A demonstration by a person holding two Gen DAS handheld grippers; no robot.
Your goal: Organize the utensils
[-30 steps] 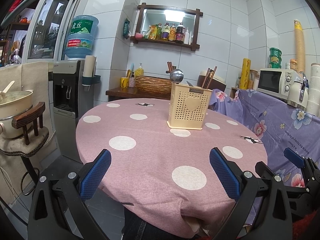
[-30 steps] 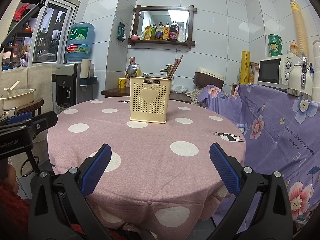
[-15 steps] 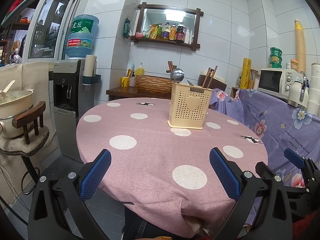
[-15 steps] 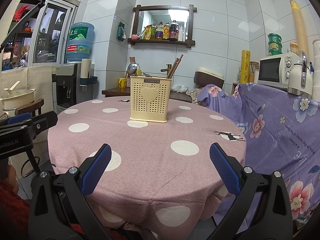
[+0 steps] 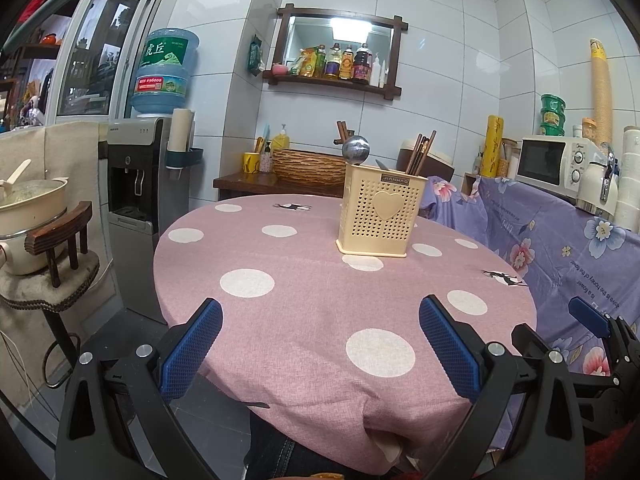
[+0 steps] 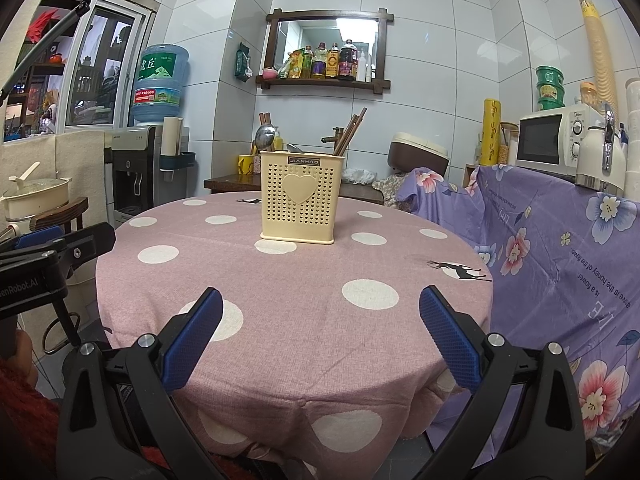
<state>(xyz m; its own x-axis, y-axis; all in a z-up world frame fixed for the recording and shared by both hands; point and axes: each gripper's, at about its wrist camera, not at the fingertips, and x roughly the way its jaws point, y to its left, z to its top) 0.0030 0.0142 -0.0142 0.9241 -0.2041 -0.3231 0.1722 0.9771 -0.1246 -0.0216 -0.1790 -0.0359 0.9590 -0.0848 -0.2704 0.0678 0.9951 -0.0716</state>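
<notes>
A cream perforated utensil holder [image 5: 380, 212] [image 6: 301, 200] with a heart on its front stands upright near the middle of the round pink polka-dot table [image 5: 304, 312] [image 6: 288, 304]. A metal spoon [image 5: 355, 149] [image 6: 265, 136] and brown chopsticks [image 5: 421, 152] [image 6: 349, 132] stick up out of it. My left gripper [image 5: 320, 332] hovers open over the table's near edge, nothing between its blue pads. My right gripper [image 6: 320, 332] is also open and empty, well short of the holder. The left gripper's body shows at the left edge of the right wrist view.
A water dispenser [image 5: 148, 184] and a stool with a cream pot [image 5: 28, 216] stand left of the table. A purple floral cloth [image 6: 560, 248] covers a counter on the right, with a microwave [image 6: 554, 140] and kettle [image 6: 600, 156]. A person's legs show under the table edge.
Both views have barely shifted; the grippers stay open and the holder has not moved.
</notes>
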